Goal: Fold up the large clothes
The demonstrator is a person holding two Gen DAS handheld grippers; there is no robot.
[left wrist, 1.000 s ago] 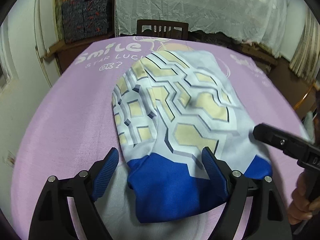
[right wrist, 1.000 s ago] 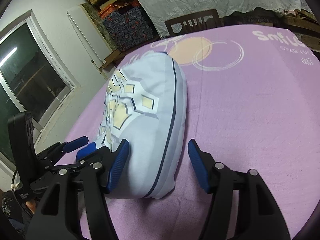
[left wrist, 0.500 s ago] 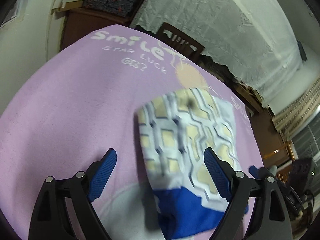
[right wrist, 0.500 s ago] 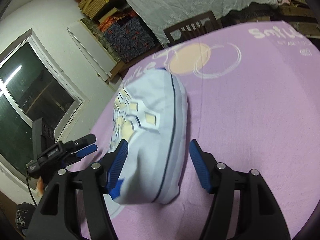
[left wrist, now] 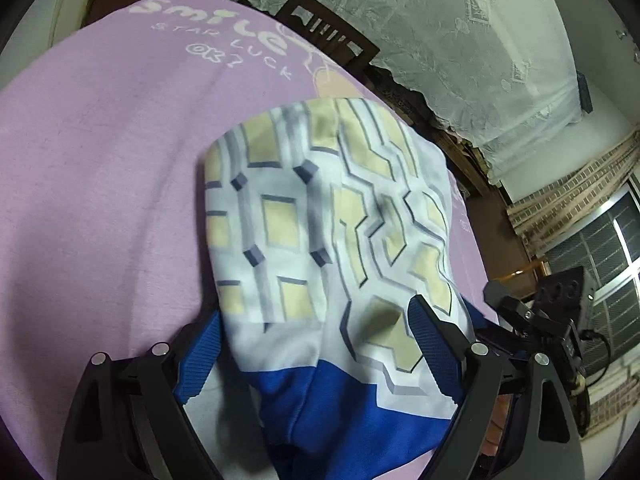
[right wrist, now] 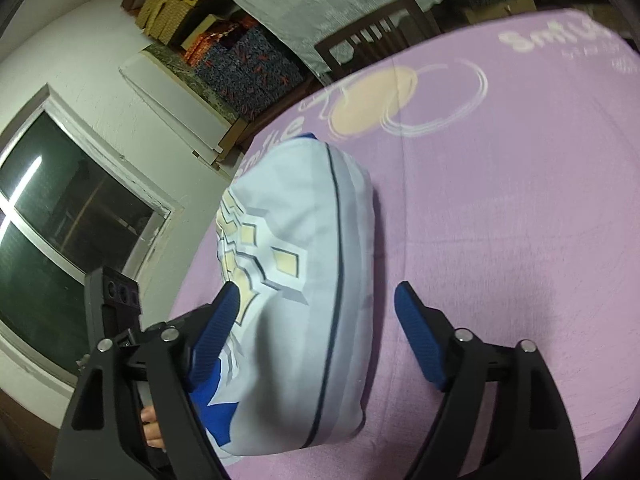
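A folded garment [left wrist: 332, 248], pale blue-white with cream hexagon print and a royal-blue band, lies on the purple tablecloth [left wrist: 100, 168]. My left gripper [left wrist: 316, 356] is open, its blue pads straddling the garment's near blue end. In the right wrist view the garment [right wrist: 312, 280] shows its plain side with a dark seam. My right gripper [right wrist: 316, 340] is open too, straddling the garment's near end. The right gripper also shows at the right of the left wrist view [left wrist: 536, 320]; the left gripper's body shows at the left of the right wrist view [right wrist: 116, 300].
The tablecloth [right wrist: 500, 200] has white "Smile" lettering and a cream circle print. A dark wooden chair [left wrist: 328, 36] stands at the table's far edge before a lace curtain. Boxes [right wrist: 244, 68] are stacked by the wall. Windows flank the room.
Both grippers have tilted and shifted closer over the garment's near end. The left view has swung left, and the garment now fills more of the frame between its fingers.
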